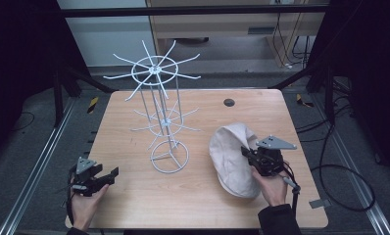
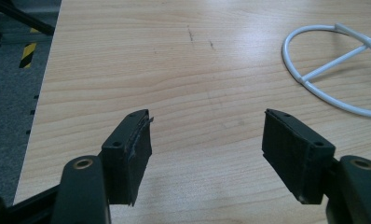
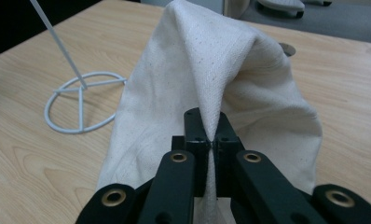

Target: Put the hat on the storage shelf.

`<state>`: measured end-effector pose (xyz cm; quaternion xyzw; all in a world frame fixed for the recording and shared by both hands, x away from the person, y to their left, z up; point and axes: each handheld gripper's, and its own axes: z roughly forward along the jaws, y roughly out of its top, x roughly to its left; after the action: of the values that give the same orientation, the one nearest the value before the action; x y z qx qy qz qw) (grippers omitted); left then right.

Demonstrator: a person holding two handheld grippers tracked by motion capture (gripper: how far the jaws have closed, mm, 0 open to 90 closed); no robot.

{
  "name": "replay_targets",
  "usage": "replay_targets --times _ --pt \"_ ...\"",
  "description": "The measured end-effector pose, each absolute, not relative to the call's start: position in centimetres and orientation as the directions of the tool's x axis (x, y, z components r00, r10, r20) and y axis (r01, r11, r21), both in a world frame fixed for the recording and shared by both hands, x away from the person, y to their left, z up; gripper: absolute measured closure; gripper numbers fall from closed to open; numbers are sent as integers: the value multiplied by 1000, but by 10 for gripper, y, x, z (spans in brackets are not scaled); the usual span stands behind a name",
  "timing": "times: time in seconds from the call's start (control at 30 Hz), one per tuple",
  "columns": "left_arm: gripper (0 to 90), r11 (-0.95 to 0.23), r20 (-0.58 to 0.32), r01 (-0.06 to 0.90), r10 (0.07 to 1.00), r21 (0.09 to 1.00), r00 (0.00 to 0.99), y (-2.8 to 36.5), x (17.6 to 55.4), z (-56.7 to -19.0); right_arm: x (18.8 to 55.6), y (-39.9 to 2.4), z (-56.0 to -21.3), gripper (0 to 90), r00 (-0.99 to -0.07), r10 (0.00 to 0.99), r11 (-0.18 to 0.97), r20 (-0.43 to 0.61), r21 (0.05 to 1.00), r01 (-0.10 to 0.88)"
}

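Observation:
A cream cloth cap (image 1: 232, 156) lies at the right of the wooden table (image 1: 134, 196). My right gripper (image 1: 247, 152) is shut on a fold of it; in the right gripper view the cloth cap (image 3: 211, 79) rises like a tent from between the closed jaws of the right gripper (image 3: 210, 122). A white wire rack (image 1: 161, 112) with radiating hooks stands at the table's middle, its ring base (image 3: 81, 105) left of the cap. At the front left, my left gripper (image 1: 112, 174) rests open and holds nothing; its jaws of the left gripper (image 2: 207, 135) stand wide over bare wood.
The rack's ring base (image 2: 333, 70) lies ahead and right of the left gripper. A dark round grommet (image 1: 229, 102) sits near the far edge. Black frame legs and cables (image 1: 340, 171) surround the table. Grey floor lies past the table's left edge (image 2: 16, 93).

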<state>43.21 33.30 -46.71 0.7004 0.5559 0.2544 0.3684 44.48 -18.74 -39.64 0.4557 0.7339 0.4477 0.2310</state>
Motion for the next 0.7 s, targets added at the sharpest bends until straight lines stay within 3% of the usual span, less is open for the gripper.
replay_targets --times 0.7 --pt "330 -115 -50 591 965 799 256 333 432 -468 426 -201 -363 884 -514 855 98 71 951 294"
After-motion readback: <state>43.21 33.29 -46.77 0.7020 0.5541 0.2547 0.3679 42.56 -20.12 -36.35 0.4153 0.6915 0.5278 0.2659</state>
